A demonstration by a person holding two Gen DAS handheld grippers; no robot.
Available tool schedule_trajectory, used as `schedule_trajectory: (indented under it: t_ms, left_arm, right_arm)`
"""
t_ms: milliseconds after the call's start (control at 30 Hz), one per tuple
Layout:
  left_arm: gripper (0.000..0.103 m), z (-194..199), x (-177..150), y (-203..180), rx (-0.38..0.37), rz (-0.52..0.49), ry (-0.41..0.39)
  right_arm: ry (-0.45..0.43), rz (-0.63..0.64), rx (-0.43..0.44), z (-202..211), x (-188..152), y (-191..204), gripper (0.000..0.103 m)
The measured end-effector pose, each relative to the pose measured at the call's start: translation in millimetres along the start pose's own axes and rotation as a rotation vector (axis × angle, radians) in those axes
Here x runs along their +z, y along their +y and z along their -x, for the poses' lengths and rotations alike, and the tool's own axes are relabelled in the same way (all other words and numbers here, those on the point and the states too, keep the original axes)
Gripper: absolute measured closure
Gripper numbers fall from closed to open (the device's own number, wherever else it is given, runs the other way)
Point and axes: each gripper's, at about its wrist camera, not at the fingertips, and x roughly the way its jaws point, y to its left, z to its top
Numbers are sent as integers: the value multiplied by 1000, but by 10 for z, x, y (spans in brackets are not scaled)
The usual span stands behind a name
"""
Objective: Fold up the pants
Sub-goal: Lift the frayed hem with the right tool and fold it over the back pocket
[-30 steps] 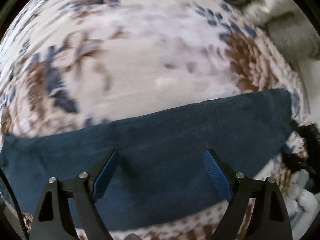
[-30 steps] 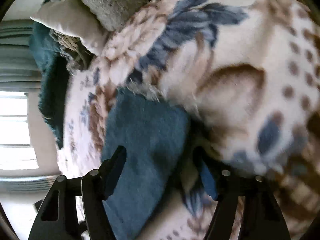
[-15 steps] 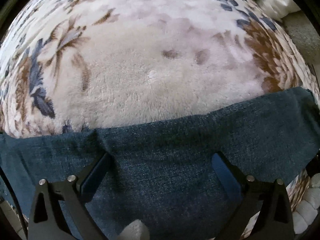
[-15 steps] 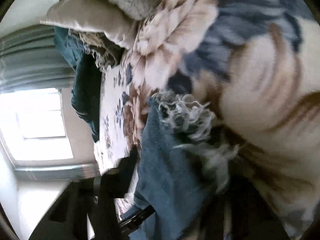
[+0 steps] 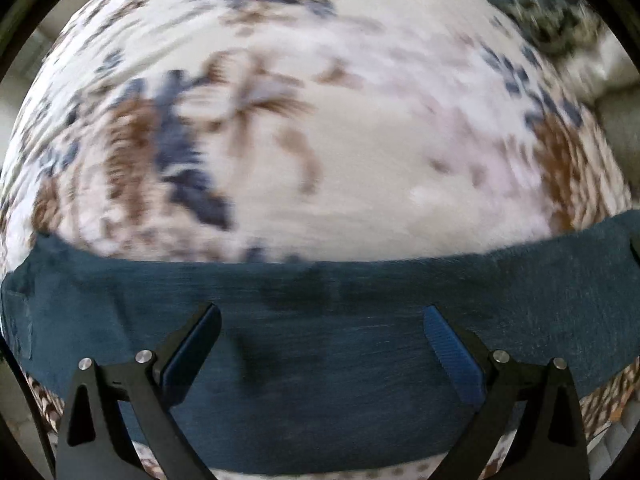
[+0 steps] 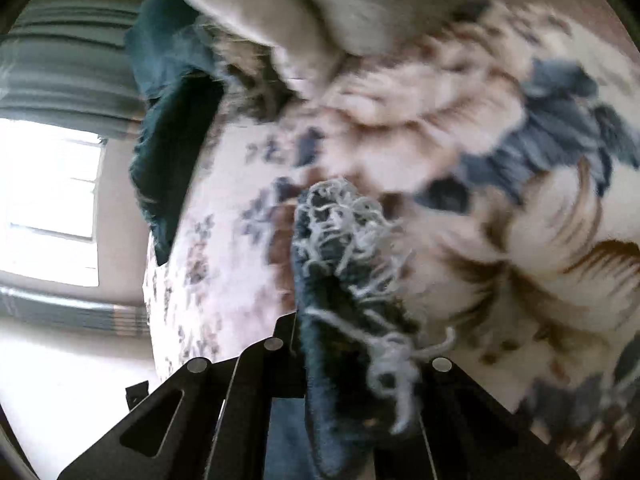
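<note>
Dark blue denim pants [image 5: 320,320] lie as a flat band across a floral fleece blanket [image 5: 340,140] in the left wrist view. My left gripper [image 5: 320,340] is open above the band, its blue pads apart and holding nothing. In the right wrist view my right gripper [image 6: 352,352] is shut on the frayed hem of a pant leg [image 6: 340,248], which stands up between the fingers with white threads hanging off it.
Cream pillows [image 6: 320,20] and more dark blue clothing [image 6: 172,128] lie at the far end of the bed. A bright window [image 6: 48,200] and grey curtain are at the left. The blanket's edge shows at the bottom right of the left wrist view.
My right gripper has closed on the frayed hem and lifted it off the blanket. My left gripper dipped close to the denim and has pulled back, staying open.
</note>
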Motion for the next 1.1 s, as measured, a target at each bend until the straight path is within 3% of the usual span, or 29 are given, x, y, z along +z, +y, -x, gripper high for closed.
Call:
schedule_trajectory:
  t_ms: [167, 267, 433, 633, 767, 833, 900, 933, 967, 1000, 1100]
  left_arm:
    - [0, 336, -116, 721, -66, 105, -4]
    - [0, 411, -297, 1269, -105, 168, 26]
    - [0, 527, -722, 2175, -37, 255, 34]
    - [0, 430, -1116, 3259, 46, 412, 61]
    - [0, 416, -1263, 3777, 78, 478, 53]
    - [0, 427, -1326, 3972, 84, 505, 45]
    - [0, 426, -1355, 4091, 73, 529, 38]
    - [0, 434, -1369, 4137, 53, 540, 31]
    - [0, 450, -1372, 4158, 38, 545, 27]
    - [0, 465, -1377, 4166, 21, 548, 22]
    - [0, 472, -1287, 4112, -57, 551, 19]
  right_arm:
    - [36, 102, 32, -35, -430, 738, 96]
    - [86, 148, 66, -167, -887, 1196, 96]
    - [190, 189, 100, -633, -1731, 1710, 96]
    - [305, 179, 119, -1354, -2681, 2002, 96]
    - [371, 281, 85, -1825, -3335, 2198, 95]
    - [461, 352, -32, -2152, -3709, 2251, 83]
    - [484, 410, -85, -2243, -3891, 2303, 72]
    - [499, 431, -74, -2239, -3931, 2362, 54]
    - [525, 439, -56, -2229, -3958, 2418, 30]
    - [554, 440, -45, -2212, -3960, 2473, 20]
    - [558, 425, -38, -1998, -3853, 2509, 15]
